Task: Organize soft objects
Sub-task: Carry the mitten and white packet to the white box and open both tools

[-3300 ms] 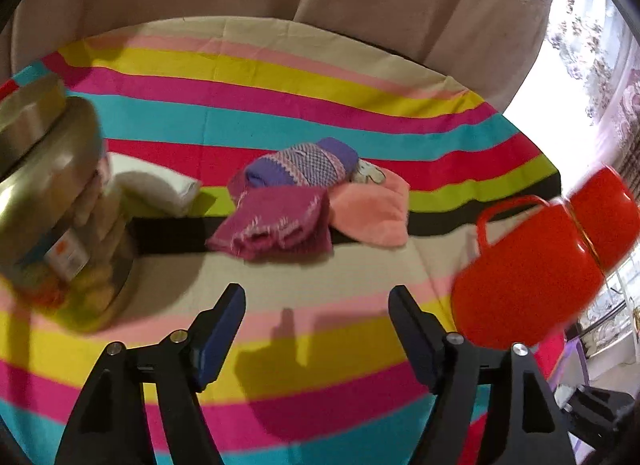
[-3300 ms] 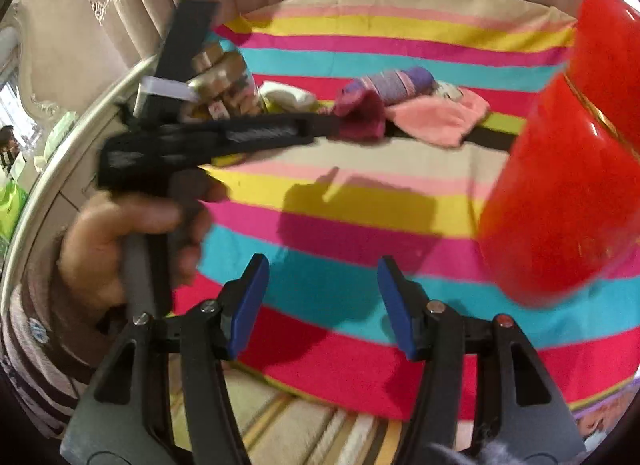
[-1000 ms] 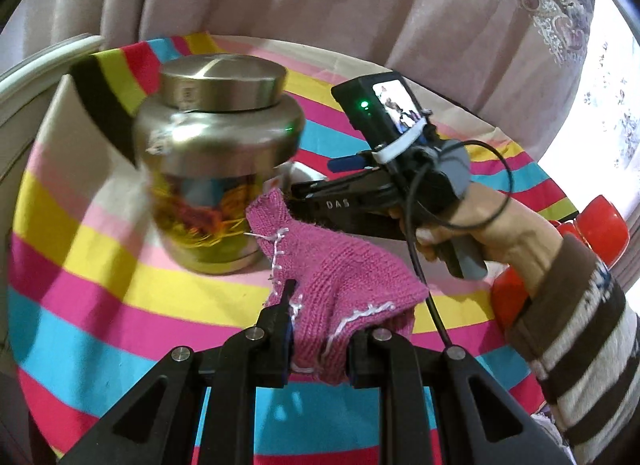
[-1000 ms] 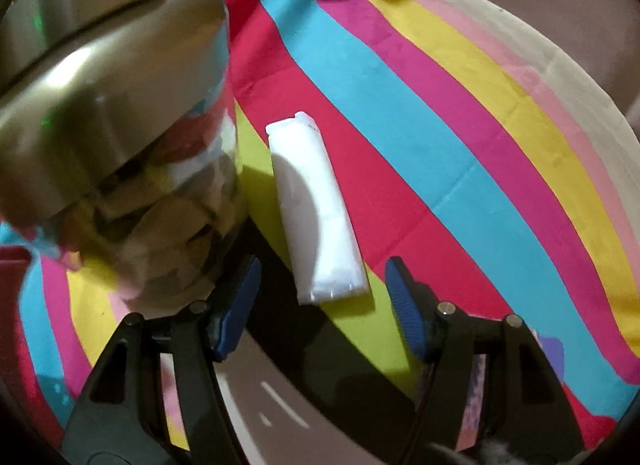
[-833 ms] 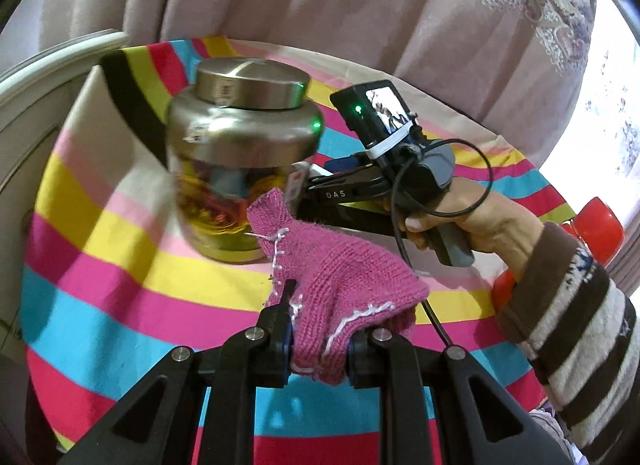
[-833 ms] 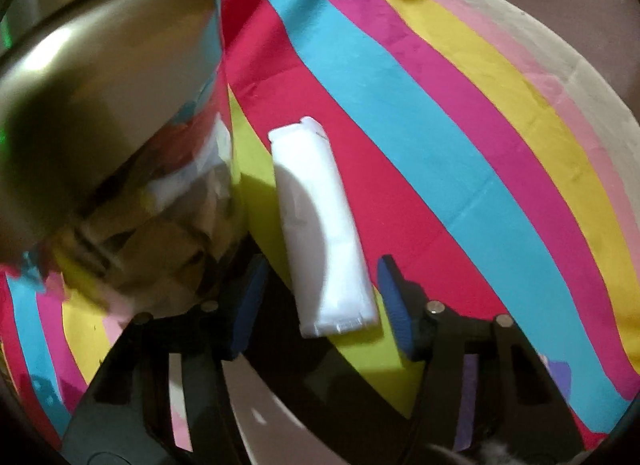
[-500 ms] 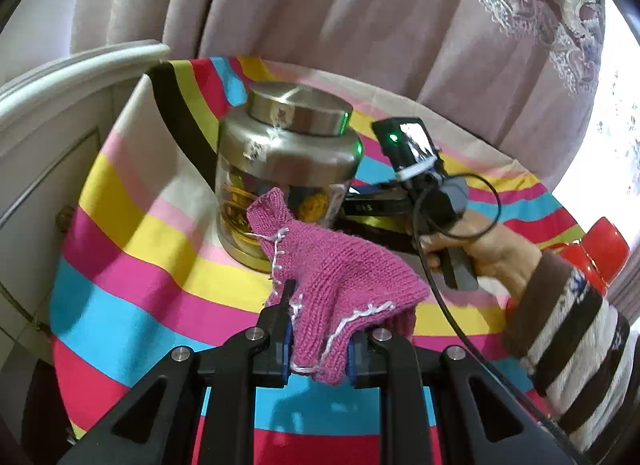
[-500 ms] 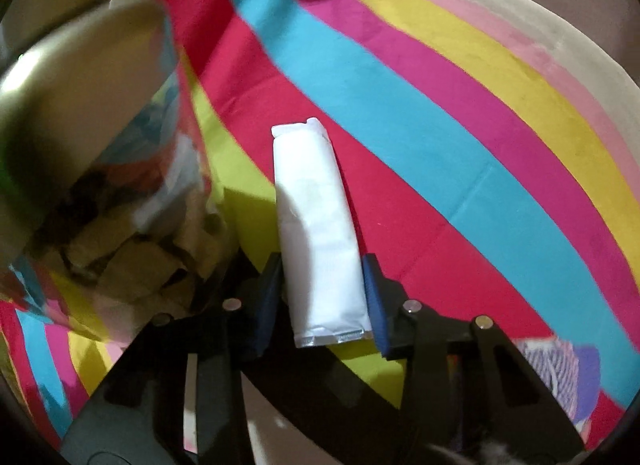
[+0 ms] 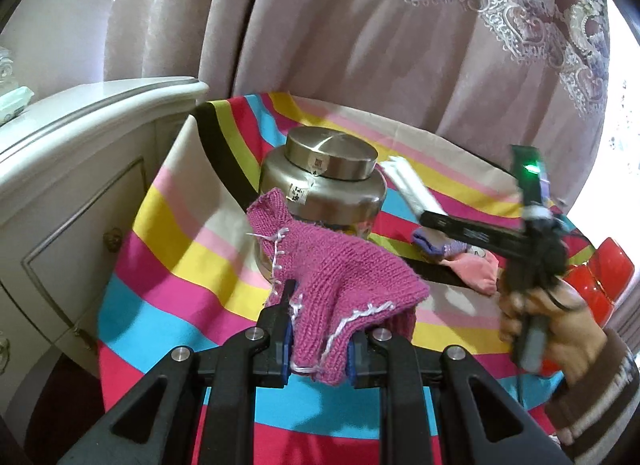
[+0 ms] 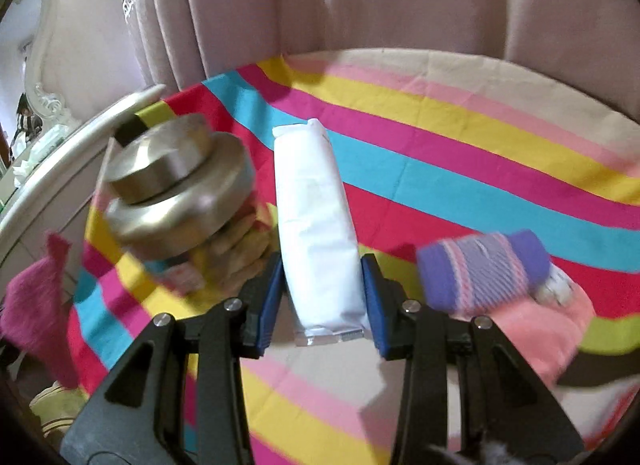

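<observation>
My left gripper (image 9: 318,349) is shut on a magenta knitted piece (image 9: 332,297) with white stitching, held up in front of the steel-lidded jar (image 9: 328,181). In the right wrist view my right gripper (image 10: 322,297) is shut on a long white soft packet (image 10: 316,217), both blue pads pressing its sides, and the packet hangs clear above the striped cloth (image 10: 440,145). The left wrist view shows the same white packet (image 9: 412,185) sticking up from the right gripper (image 9: 424,217), held by a hand (image 9: 560,321). A purple striped sock roll (image 10: 484,269) and a pink cloth (image 10: 540,329) lie on the table.
The jar (image 10: 180,189) stands at the table's left end, close to the packet. A white cabinet (image 9: 80,137) adjoins the table on the left. A red container (image 9: 600,281) stands at the right edge. Curtains (image 9: 360,45) hang behind the table.
My right gripper closed on the white packet and lifted it off the cloth, rolling upright. My left gripper drew back and up from the jar with the magenta knit still in it.
</observation>
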`<state>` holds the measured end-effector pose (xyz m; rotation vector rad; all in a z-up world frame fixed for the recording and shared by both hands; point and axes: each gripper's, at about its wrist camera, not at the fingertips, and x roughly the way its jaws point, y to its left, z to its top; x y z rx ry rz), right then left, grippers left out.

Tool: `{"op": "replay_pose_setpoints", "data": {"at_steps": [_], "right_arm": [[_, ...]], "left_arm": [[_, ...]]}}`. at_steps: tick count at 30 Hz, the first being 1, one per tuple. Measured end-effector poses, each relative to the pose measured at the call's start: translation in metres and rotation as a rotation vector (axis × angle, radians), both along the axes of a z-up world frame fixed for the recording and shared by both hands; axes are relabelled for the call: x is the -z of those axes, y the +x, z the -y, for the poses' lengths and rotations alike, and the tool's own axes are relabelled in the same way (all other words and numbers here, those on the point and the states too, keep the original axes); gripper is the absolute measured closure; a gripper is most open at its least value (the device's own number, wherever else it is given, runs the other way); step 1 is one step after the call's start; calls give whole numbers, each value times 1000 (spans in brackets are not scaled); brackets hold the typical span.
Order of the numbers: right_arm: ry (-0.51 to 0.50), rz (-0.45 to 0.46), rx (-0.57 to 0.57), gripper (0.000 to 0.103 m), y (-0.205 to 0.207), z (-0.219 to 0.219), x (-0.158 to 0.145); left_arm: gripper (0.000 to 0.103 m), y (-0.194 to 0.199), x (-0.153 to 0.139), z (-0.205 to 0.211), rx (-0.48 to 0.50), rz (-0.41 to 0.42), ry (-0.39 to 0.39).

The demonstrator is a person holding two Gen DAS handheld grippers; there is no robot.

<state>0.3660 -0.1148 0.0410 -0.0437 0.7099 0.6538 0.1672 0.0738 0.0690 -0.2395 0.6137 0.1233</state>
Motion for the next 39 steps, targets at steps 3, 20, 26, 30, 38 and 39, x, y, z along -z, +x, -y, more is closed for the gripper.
{"op": "replay_pose_setpoints", "data": {"at_steps": [3, 20, 26, 30, 38, 39], "right_arm": [[-8, 5, 28, 60, -32, 12, -10], [-88, 13, 236, 60, -180, 104, -33], [-79, -12, 306, 60, -217, 155, -32], [-73, -26, 370, 60, -245, 194, -31], [-84, -74, 544, 60, -294, 284, -25], [-87, -82, 571, 60, -301, 296, -23]], "left_arm": [[83, -9, -4, 4, 3, 7, 1], [83, -58, -16, 60, 137, 3, -30], [83, -72, -19, 99, 233, -6, -48], [83, -77, -20, 131, 313, -16, -58], [83, -91, -17, 206, 499, -46, -73], [83, -93, -16, 214, 519, -50, -73]]}}
